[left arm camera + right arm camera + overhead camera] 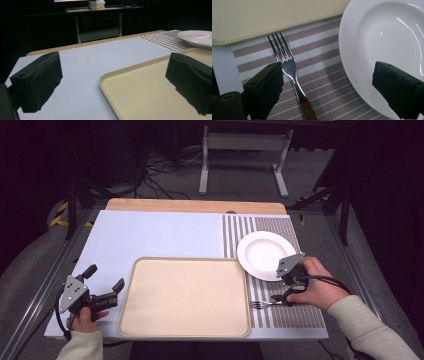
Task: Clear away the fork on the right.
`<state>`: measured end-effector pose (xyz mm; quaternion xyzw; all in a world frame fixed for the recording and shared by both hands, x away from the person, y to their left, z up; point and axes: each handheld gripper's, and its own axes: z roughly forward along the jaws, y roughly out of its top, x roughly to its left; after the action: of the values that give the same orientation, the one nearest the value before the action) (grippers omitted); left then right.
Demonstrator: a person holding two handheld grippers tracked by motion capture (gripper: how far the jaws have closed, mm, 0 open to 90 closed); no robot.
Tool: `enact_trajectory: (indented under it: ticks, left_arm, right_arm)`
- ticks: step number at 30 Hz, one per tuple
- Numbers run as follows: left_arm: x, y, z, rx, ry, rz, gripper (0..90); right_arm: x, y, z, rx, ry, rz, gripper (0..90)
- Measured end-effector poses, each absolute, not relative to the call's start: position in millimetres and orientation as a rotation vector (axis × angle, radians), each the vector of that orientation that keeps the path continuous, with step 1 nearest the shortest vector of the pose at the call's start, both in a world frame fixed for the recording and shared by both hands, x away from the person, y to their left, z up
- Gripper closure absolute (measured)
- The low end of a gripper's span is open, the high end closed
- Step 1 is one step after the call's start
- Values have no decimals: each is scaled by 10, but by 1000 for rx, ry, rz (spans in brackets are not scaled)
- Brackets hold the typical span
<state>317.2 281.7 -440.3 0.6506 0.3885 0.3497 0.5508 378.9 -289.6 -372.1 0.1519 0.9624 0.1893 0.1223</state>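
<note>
At the near left corner of the table, the left gripper [102, 294] hovers spread wide and empty beside the tray [150, 327]. Farther right, the fork [290, 72] lies on the striped mat [300, 315], tines toward the tray, handle pointing back at the right gripper [280, 297]. That nearer gripper is spread wide with nothing pinched, one jaw just beside the fork's neck, the other over the white plate [387, 42].

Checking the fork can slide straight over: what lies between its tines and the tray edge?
Only bare striped placemat. In the right gripper view, the fork tines stop just short of the beige tray rim, nothing between them.
</note>
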Motion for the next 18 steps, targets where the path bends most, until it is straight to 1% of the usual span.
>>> enact_trajectory:
  ticks: [10, 14, 16, 18]
  left_arm:
    - [3169, 2814, -4401, 1541, 918, 826, 13]
    - [3167, 2818, -4399, 1538, 919, 829, 13]
    - [3168, 2819, -4399, 1537, 920, 829, 13]
    - [3168, 2819, -4400, 1537, 920, 829, 13]
  right_arm:
    - [3809, -2867, -3758, 400, 2885, 456, 113]
    - [3803, -2852, -3787, 388, 2927, 397, 146]
    - [3802, -2843, -3804, 374, 2942, 415, 194]
    - [3801, -2836, -3815, 363, 2954, 411, 208]
